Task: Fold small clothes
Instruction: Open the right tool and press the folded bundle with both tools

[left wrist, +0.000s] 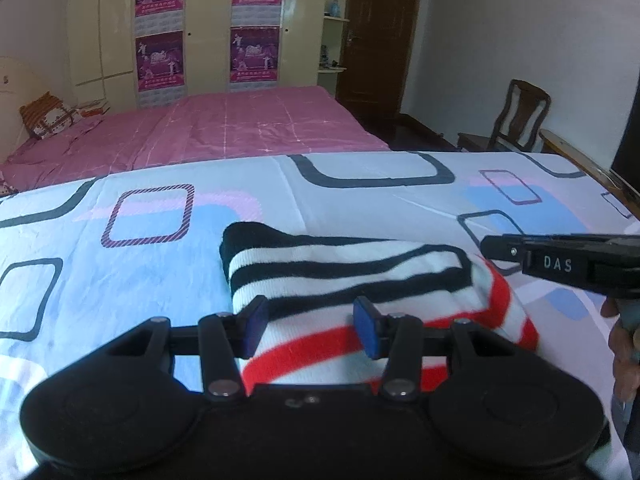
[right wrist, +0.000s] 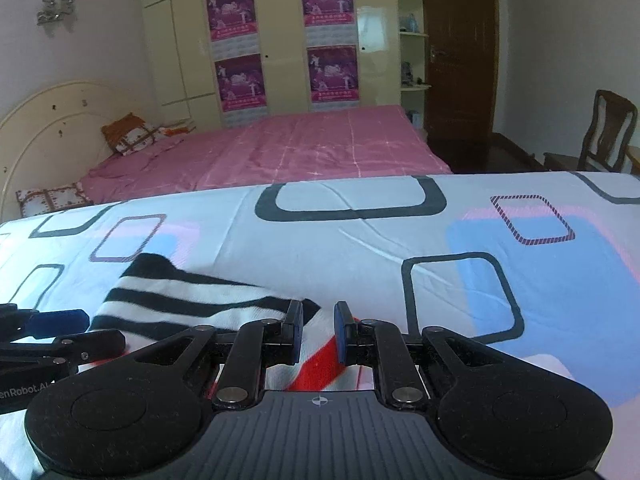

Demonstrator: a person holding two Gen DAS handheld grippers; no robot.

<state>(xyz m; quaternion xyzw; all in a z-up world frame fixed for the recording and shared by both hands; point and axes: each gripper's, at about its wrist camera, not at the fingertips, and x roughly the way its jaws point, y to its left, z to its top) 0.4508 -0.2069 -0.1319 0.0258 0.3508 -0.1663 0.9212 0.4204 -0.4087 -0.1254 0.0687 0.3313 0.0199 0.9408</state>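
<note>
A small striped garment (left wrist: 344, 276), white with black bands on the far part and red bands on the near part, lies folded on the patterned bed sheet (left wrist: 160, 264). My left gripper (left wrist: 310, 328) is open, its blue pads either side of the garment's near edge, just above the cloth. My right gripper (right wrist: 318, 332) is open with a narrower gap over the garment's (right wrist: 192, 300) right near corner. The right gripper also shows in the left wrist view (left wrist: 560, 262) at the garment's right side. The left gripper shows in the right wrist view (right wrist: 56, 336) at the left.
The white sheet with blue, pink and black squares covers the work surface (right wrist: 520, 280). Beyond its far edge is a pink bed (left wrist: 248, 124), a wardrobe with posters (left wrist: 208, 28), a dark door (left wrist: 380, 32) and a wooden chair (left wrist: 516, 116).
</note>
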